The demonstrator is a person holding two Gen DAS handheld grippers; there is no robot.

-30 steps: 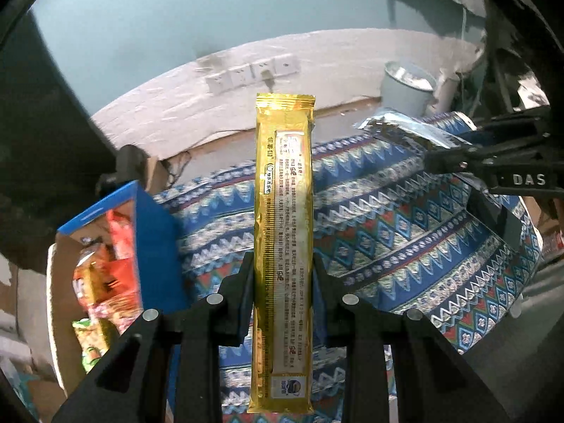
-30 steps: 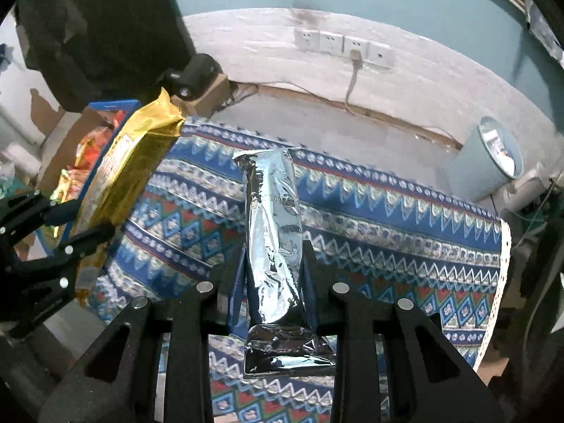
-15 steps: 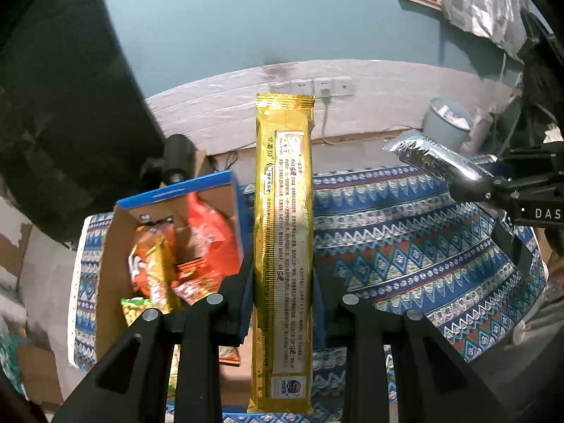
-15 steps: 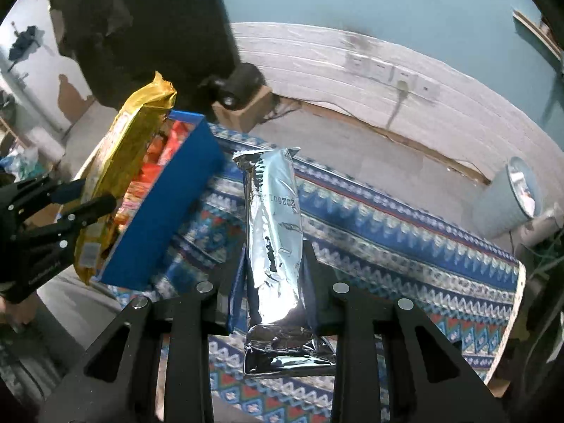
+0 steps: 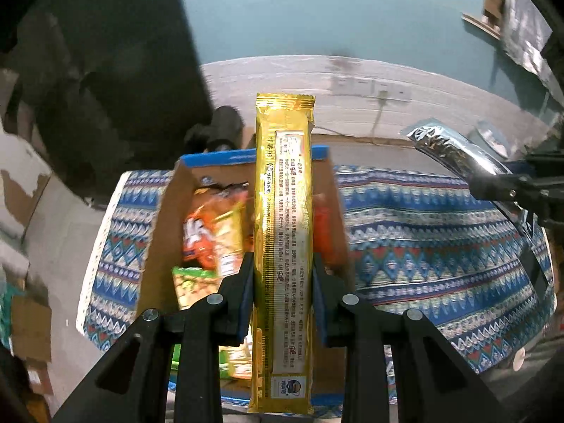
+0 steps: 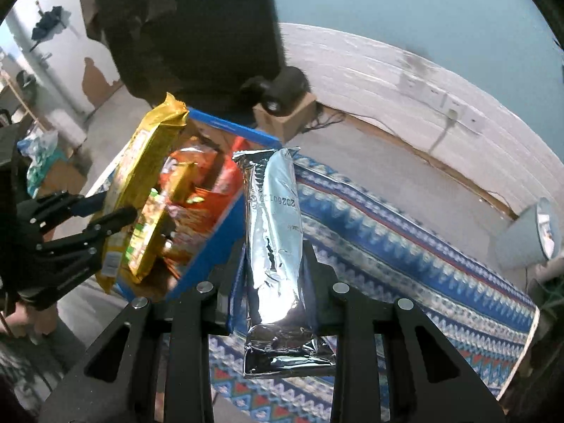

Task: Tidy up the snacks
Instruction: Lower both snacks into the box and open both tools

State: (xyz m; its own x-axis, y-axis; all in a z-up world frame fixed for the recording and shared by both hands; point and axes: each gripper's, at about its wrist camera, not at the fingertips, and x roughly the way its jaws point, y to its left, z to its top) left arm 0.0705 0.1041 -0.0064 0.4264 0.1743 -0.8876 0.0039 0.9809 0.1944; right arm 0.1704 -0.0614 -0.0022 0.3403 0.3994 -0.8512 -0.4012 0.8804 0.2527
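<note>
My left gripper [image 5: 283, 275] is shut on a long gold snack packet [image 5: 284, 211], held upright above an open blue cardboard box [image 5: 218, 158] with several orange, red and green snack bags [image 5: 211, 232] inside. My right gripper [image 6: 273, 264] is shut on a silver foil packet [image 6: 275, 232], held over the patterned cloth just right of the box [image 6: 225, 225]. The right wrist view also shows the left gripper [image 6: 105, 216] with the gold packet [image 6: 141, 183] over the box. The left wrist view shows the silver packet [image 5: 447, 148] at the right.
A blue patterned tablecloth [image 5: 423, 246] covers the table, and it also shows in the right wrist view [image 6: 405, 246]. A grey bin [image 6: 528, 236] stands on the floor at the far right. A dark round object on a small cardboard box [image 6: 282, 105] sits behind the table by the wall.
Both grippers have moved left with their packets. The gold packet now hangs over the open box, and the silver packet is closer to the box's right side.
</note>
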